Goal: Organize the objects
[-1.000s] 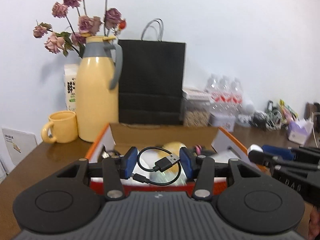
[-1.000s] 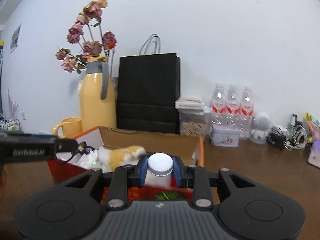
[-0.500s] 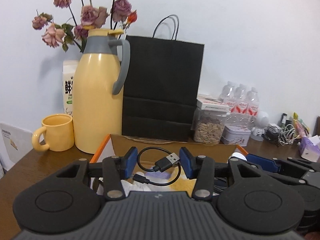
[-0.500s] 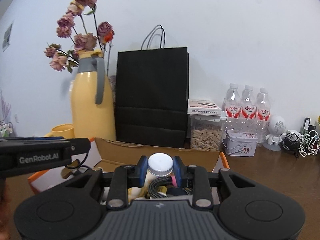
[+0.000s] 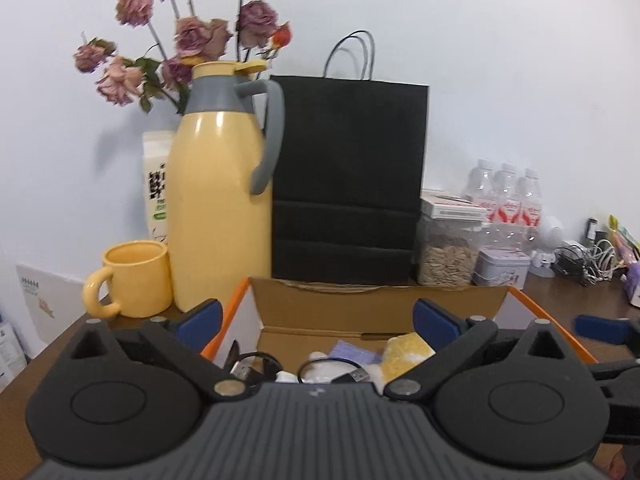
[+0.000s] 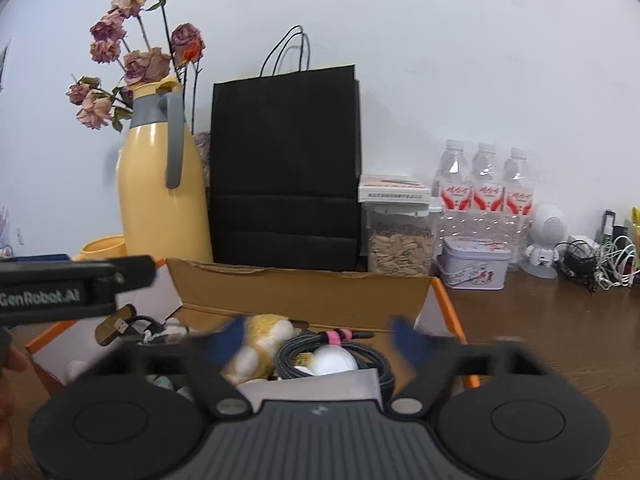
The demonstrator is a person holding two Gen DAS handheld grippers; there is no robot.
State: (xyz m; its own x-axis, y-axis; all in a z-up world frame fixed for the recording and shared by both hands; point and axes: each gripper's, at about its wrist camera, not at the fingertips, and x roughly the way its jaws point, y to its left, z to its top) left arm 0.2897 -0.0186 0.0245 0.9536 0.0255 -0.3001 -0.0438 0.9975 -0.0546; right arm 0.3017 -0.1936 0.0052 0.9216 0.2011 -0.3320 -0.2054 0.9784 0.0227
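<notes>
We held the left tongs (image 5: 316,318) over the near edge of the box (image 5: 376,306), and their jaws were opening, already spread wide with nothing pressed between the blue pads (image 5: 434,322). The cable (image 5: 336,372), a thin black loop ending in a USB plug, lay loose inside the box below them, beside a second plug at the left.

Our right tongs (image 6: 320,336) stood over the same box (image 6: 300,290) from its right side. Their jaws were opening too, the blue pads blurred, and nothing was gripped. Under them the bottle (image 6: 334,360) showed only its round white cap, resting inside a coil of grey braided cord (image 6: 360,354) bound with a pink tie. A yellow and white plush toy (image 6: 260,340) lay just left of that coil.

The box was cardboard with orange edges and white side flaps, its far flap raised, and it sat on the brown tabletop (image 6: 540,320). The left tongs reached into the right view from the left edge as a black bar with white lettering.

Behind the box stood a yellow jug (image 5: 220,208) with a grey handle, dried pink roses (image 5: 192,40) rising behind it, and a yellow mug (image 5: 134,278) at its left. A black paper bag (image 5: 348,176) stood directly beyond the box. Right of it were a seed jar (image 6: 400,240), a small tin (image 6: 474,262) and three water bottles (image 6: 486,188).
</notes>
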